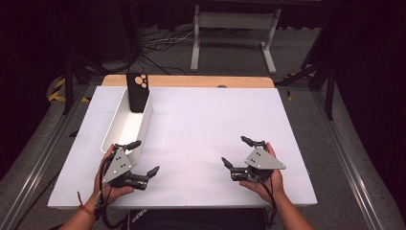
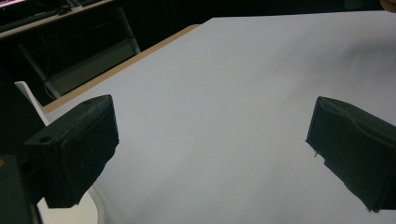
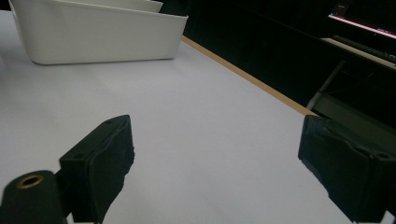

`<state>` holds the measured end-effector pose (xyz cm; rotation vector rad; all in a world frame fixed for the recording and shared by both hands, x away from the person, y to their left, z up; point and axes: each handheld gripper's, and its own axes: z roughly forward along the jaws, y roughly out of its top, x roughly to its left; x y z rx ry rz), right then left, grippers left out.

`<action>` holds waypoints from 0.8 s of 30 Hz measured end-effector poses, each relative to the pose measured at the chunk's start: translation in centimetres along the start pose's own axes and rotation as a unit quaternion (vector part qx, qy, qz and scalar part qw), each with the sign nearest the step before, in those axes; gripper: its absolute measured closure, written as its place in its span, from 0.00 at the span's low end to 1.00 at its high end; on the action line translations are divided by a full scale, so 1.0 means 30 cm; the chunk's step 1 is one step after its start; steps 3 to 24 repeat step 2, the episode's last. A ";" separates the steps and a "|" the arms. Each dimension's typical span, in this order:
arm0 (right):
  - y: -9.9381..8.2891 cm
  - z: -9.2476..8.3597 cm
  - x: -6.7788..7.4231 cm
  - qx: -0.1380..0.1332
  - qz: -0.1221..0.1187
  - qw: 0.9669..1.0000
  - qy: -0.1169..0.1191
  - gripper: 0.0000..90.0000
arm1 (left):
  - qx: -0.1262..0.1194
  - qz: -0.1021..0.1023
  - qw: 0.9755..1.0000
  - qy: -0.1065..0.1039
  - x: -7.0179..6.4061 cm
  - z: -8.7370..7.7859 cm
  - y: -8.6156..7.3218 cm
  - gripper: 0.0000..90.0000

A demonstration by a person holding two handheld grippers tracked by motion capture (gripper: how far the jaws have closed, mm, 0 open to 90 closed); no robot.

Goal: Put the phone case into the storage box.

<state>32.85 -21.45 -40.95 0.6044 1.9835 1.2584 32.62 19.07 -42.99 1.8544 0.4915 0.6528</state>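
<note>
Two hand-held grippers low over white table, jaws of both spread wide, holding nothing. Left gripper at seven o'clock, just beside near end of long white bin. Right gripper at five o'clock, well apart. Black phone upright in bin's far end, eleven o'clock.

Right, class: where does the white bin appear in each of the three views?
High view: white bin at left of centre, running away from the camera.
Left gripper view: white bin, a sliver at the left edge.
Right gripper view: white bin, top left.
Shared landmark: wooden table edge.
</note>
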 end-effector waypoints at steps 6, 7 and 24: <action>-0.001 0.000 0.001 0.001 0.004 1.000 0.002 0.12 | 0.000 -0.002 1.000 -0.001 0.001 0.002 0.000 0.03; -0.001 0.000 0.001 0.001 0.004 1.000 0.002 0.12 | 0.000 -0.002 1.000 -0.001 0.001 0.002 0.000 0.03; -0.001 0.000 0.001 0.001 0.004 1.000 0.002 0.12 | 0.000 -0.002 1.000 -0.001 0.001 0.002 0.000 0.03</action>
